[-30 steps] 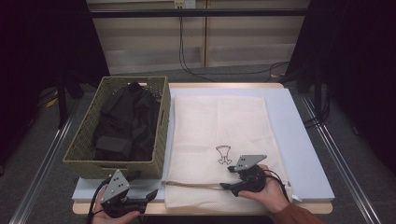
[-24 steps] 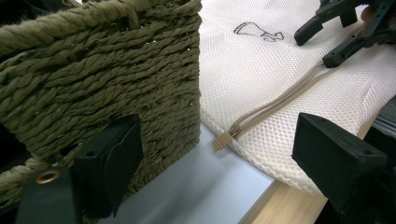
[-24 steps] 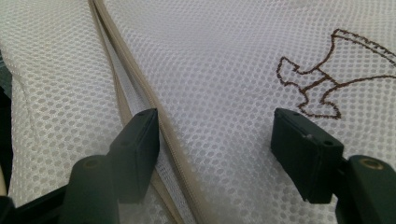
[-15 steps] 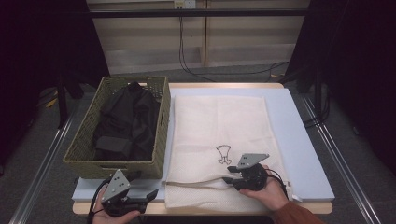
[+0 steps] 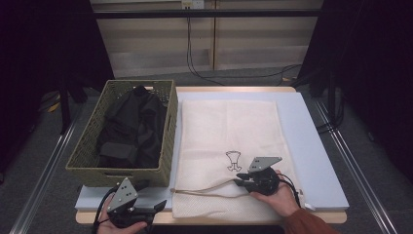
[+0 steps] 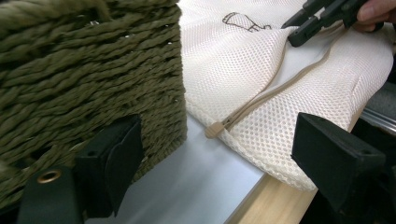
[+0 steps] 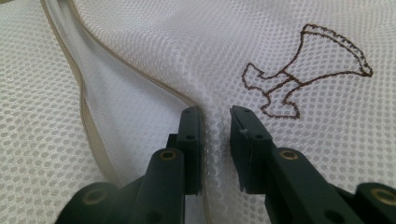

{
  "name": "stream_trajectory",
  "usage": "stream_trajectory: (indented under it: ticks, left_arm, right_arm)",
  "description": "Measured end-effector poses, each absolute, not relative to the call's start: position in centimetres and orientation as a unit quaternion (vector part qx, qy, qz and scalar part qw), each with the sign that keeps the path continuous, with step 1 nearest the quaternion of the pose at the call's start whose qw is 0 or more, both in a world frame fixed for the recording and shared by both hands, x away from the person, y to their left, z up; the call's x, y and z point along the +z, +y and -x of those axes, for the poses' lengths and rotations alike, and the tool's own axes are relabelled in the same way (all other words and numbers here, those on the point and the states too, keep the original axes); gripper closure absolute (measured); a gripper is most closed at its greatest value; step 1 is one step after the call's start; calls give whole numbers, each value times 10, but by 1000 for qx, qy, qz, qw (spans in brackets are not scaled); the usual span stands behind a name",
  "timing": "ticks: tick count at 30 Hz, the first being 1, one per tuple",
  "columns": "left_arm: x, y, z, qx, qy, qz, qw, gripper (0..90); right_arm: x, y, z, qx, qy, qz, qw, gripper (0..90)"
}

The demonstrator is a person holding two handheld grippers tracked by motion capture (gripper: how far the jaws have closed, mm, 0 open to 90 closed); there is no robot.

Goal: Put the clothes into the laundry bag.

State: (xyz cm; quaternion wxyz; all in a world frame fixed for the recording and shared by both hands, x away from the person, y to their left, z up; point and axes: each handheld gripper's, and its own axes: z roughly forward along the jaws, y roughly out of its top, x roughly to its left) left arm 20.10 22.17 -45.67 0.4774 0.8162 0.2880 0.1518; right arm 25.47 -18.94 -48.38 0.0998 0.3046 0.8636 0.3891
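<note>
The right gripper (image 7: 215, 116) has just been closing its jaws, and now they pinch a little ridge of cloth on the mesh laundry bag (image 5: 229, 131). The fold stands up between the two black jaws, right at the edge of the bag's open mouth. The brown drawing (image 7: 303, 70) stitched on the bag is just past the jaw tips, off to one side. The beige zipper edge (image 7: 88, 112) curls away on the other side.

The left gripper (image 6: 210, 154) waits with its jaws wide apart and nothing in them. The woven basket (image 6: 88, 70) is right beside one jaw. The zipper pull (image 6: 215, 129) lies just ahead, between the jaws but farther out.

The bag looks very light, soft and floppy. It will bend and sag when lifted, not stay flat. The mesh is thin, so a small pinch may slip out. I think the best spot to hold is the thick zipper edge, since it is firmer. The dark clothes (image 5: 131, 131) in the basket look soft too.
</note>
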Motion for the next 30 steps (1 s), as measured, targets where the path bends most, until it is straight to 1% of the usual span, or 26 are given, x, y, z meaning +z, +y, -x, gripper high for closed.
stream_trajectory:
  ticks: [3,9,11,13,23,28,30]
  left_arm:
    - [-456,221,-201,154,285,-817,477,163]
    - [-456,222,-200,152,283,-816,481,163]
    - [-457,221,-200,149,284,-815,483,163]
    - [-457,221,-200,151,283,-816,482,163]
    - [-457,221,-200,151,284,-814,483,163]
    - [-457,221,-199,151,283,-814,484,163]
    - [-456,221,-199,154,282,-814,484,163]
  right_arm:
    - [-481,-187,-257,377,867,-311,99,795]
    - [-480,-187,-259,371,865,-323,96,814]
    - [-480,-187,-260,369,865,-324,100,851]
    - [-481,-187,-260,372,864,-325,94,862]
    - [-483,-190,-260,385,862,-313,98,871]
    - [-481,-190,-263,381,857,-338,80,878]
    - [-480,-189,-263,383,854,-340,85,879]
